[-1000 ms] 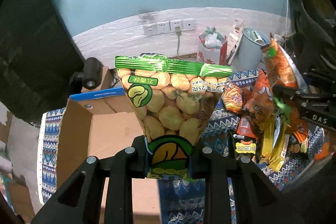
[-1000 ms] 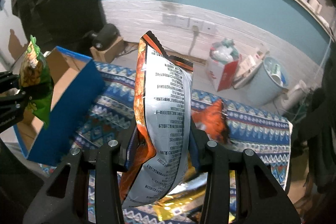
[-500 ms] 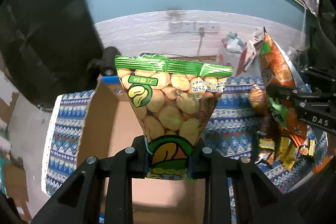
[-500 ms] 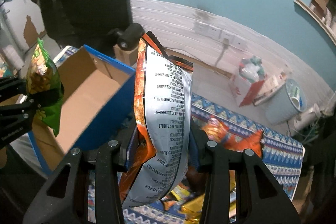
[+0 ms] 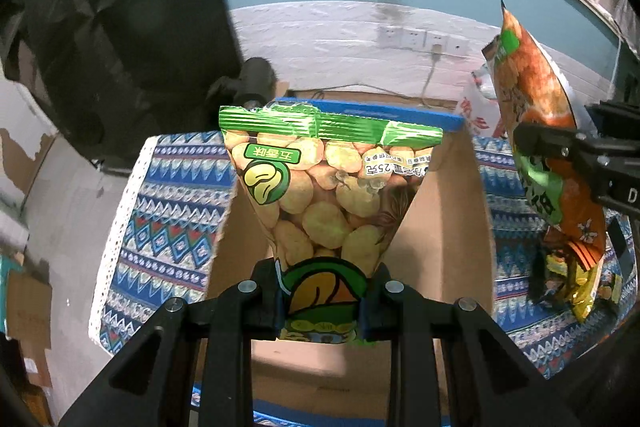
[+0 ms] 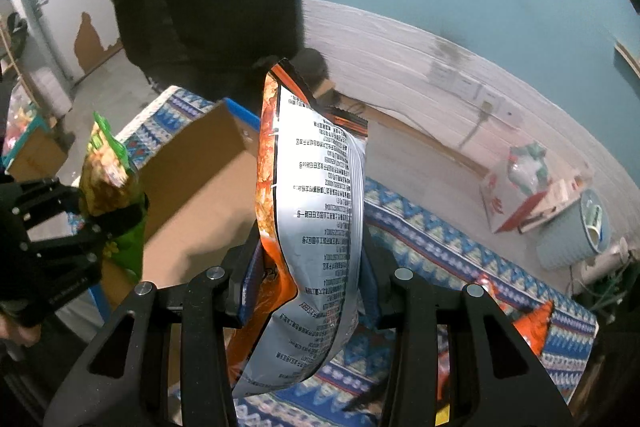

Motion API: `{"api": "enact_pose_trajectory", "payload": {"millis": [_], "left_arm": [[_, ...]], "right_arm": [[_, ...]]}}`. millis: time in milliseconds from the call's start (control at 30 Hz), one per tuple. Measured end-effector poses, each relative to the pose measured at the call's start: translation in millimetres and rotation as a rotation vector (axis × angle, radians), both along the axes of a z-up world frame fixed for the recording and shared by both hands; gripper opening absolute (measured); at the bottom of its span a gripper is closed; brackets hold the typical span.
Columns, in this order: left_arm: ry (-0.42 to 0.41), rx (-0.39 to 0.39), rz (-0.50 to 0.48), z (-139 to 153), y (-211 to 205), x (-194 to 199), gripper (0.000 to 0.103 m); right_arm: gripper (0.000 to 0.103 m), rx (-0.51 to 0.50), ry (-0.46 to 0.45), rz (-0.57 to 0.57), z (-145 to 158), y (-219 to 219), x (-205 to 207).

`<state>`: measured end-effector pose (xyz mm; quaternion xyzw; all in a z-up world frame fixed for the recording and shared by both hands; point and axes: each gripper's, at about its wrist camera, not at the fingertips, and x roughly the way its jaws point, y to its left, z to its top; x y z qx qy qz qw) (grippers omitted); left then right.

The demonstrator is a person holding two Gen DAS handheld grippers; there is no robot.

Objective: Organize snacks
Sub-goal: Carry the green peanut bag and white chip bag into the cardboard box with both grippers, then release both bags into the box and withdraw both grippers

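Right gripper point(image 6: 306, 291) clamped on orange-and-silver snack bag point(image 6: 316, 227), printed back facing camera, bag upright. At 9 o'clock: left gripper point(image 6: 110, 205) gripping green snack bag point(image 6: 108, 183). Open cardboard box point(image 6: 200, 187) at 10 o'clock behind both bags. Patterned blue cloth point(image 6: 432, 251) at 4 o'clock.

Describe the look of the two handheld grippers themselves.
Both are matte black plastic. The left gripper and right gripper have angular finger arms with triangular cut-outs, round silver screw heads and blue inner pads. The right one's side carries white lettering.
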<state>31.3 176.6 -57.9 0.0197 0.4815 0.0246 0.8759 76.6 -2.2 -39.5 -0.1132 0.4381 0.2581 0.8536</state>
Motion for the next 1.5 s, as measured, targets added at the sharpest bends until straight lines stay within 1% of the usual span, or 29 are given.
{"api": "enact_pose_trajectory", "payload": {"millis": [167,500,600,667,733,767,833,900,967,1033,1267,1400,1433,1500], "left_arm": [[0.033,-0.002,0.036,-14.1,20.2,0.2,0.026],[0.147,-0.029,0.075,-50.6,41.4,9.4,0.027],[0.18,-0.025,0.093,-58.3,45.5,11.2,0.028],[0.193,-0.014,0.099,-61.3,46.9,11.1,0.032],[0.198,-0.012,0.101,-61.6,46.8,10.7,0.041],[0.198,-0.009,0.1,-60.7,46.3,10.3,0.043],[0.182,0.004,0.1,-56.6,44.1,9.5,0.055],[0.16,0.027,0.105,-51.3,43.6,8.9,0.06],[0.141,0.044,0.104,-45.0,41.8,8.2,0.061],[0.13,0.043,0.102,-40.9,41.0,7.5,0.063],[0.126,0.045,0.09,-38.3,37.3,7.3,0.063],[0.12,0.043,0.088,-35.3,35.6,6.6,0.063],[0.118,0.041,0.087,-34.1,35.0,6.5,0.063],[0.112,0.036,0.084,-31.6,33.7,6.0,0.064]], "right_arm": [[0.04,0.011,0.017,0.04,-5.2,30.1,4.7],[0.04,-0.005,0.057,0.095,-24.4,68.4,8.1],[0.04,-0.005,0.08,0.105,-31.3,75.7,9.2],[0.04,-0.012,0.095,0.109,-38.0,79.1,10.6],[0.04,-0.024,0.11,0.111,-45.4,82.2,11.4],[0.04,-0.028,0.118,0.112,-49.1,83.0,12.1],[0.04,-0.039,0.128,0.113,-55.2,83.7,13.0],[0.04,-0.048,0.138,0.114,-60.0,83.3,13.6],[0.04,-0.058,0.146,0.112,-65.1,83.0,14.9],[0.04,-0.068,0.153,0.114,-69.2,83.6,13.9],[0.041,-0.095,0.175,0.122,-81.2,84.7,14.1],[0.054,-0.097,0.17,0.117,-79.9,83.5,13.1],[0.056,-0.095,0.166,0.116,-79.0,82.8,12.2],[0.064,-0.087,0.154,0.106,-74.9,80.2,12.0]]}}
